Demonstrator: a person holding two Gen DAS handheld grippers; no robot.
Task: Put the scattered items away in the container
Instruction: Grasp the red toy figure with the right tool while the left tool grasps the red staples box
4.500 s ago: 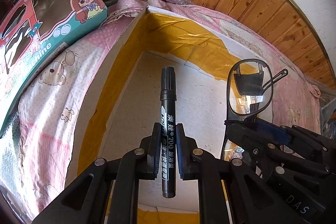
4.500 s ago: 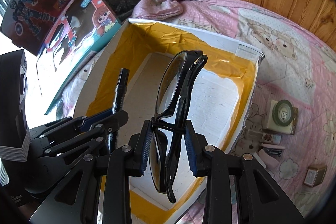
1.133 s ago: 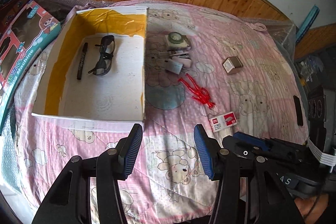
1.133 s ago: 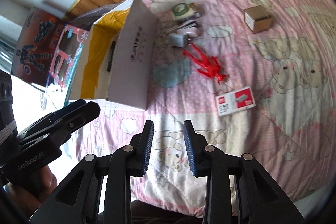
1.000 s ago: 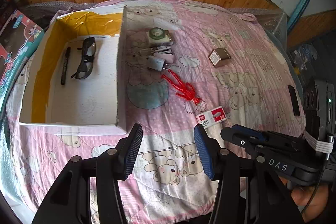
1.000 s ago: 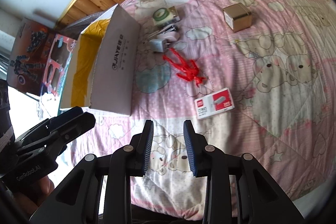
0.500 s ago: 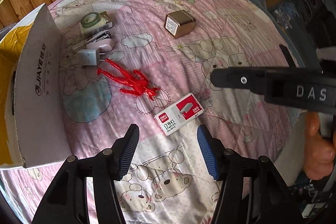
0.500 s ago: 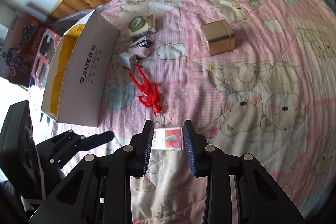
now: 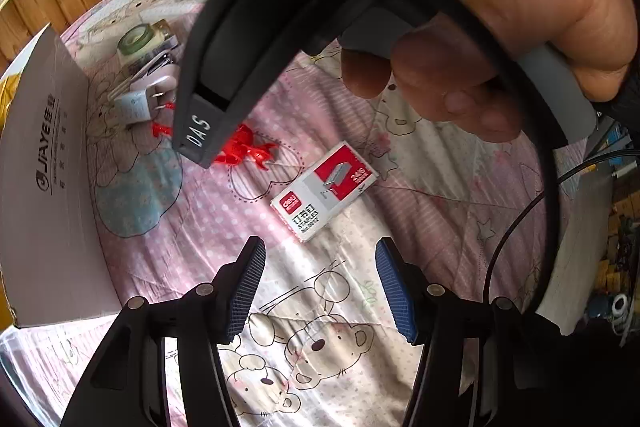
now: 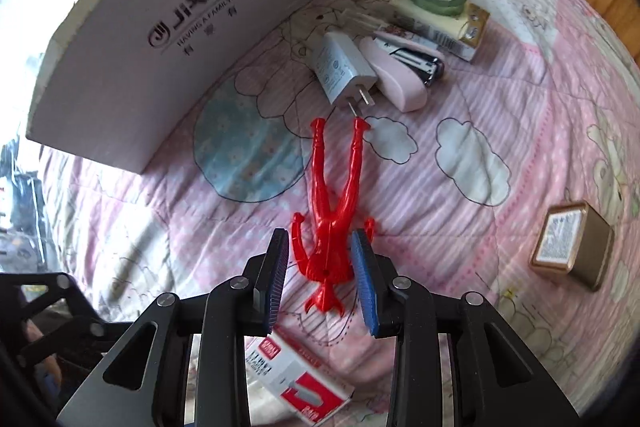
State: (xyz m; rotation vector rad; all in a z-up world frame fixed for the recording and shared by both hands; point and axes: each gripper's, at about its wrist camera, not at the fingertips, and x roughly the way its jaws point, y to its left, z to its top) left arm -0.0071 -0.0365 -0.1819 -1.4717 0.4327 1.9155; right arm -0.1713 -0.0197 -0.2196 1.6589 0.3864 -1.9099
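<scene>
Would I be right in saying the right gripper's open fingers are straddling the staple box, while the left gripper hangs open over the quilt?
Not quite: the right wrist view shows the right gripper straddling the red toy figure, not the staple box, which lies nearer the camera. The left gripper does hang open over the quilt.

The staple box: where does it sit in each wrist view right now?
Left wrist: staple box lies centre frame, just beyond the open left tool.
Right wrist: staple box at the bottom edge, under the right tool.
Shared landmark: the red figure beside it.
</scene>
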